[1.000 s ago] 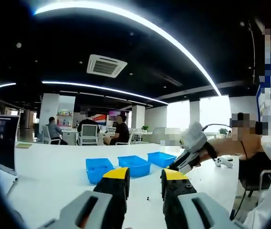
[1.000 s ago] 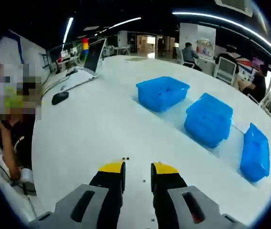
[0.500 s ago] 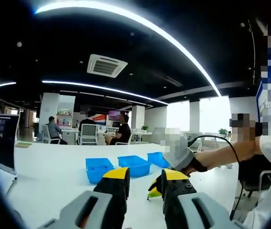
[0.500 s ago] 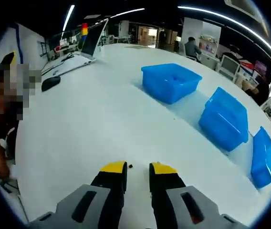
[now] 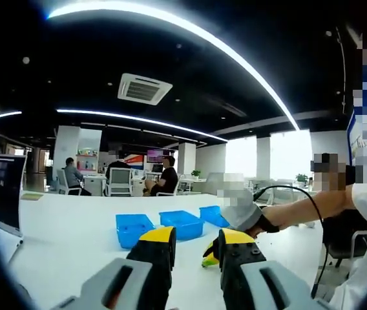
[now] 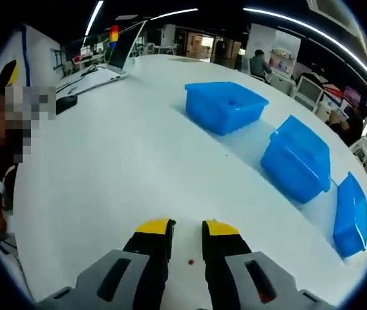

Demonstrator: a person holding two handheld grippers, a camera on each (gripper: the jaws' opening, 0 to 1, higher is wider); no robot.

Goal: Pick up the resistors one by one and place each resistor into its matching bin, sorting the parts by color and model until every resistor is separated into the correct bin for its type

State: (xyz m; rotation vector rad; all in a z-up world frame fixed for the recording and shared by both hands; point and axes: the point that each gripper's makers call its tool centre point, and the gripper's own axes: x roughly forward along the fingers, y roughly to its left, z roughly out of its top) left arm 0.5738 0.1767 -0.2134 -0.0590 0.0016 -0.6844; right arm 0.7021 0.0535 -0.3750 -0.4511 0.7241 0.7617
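Three blue bins (image 6: 225, 106) (image 6: 298, 165) (image 6: 346, 216) stand in a row on the white table (image 6: 119, 168). They also appear far ahead in the left gripper view, as bins (image 5: 134, 227) (image 5: 182, 221) (image 5: 217, 214). My right gripper (image 6: 188, 227) hangs low over the table, jaws open a narrow gap. A tiny red resistor (image 6: 190, 262) lies on the table between them. My left gripper (image 5: 196, 240) is open with nothing in it. The right gripper's yellow tip (image 5: 208, 258) reaches in just ahead of it, held by a gloved hand (image 5: 238, 210).
A laptop (image 6: 115, 55) and a dark mouse (image 6: 64, 103) sit at the table's far left end. A monitor edge (image 5: 2, 194) stands at the left of the left gripper view. People sit at desks (image 5: 115, 177) in the background. A person (image 5: 338, 206) is close on the right.
The right gripper has dropped closer to the table and its jaws have narrowed slightly. A red resistor now lies between them. The left gripper has stayed still.
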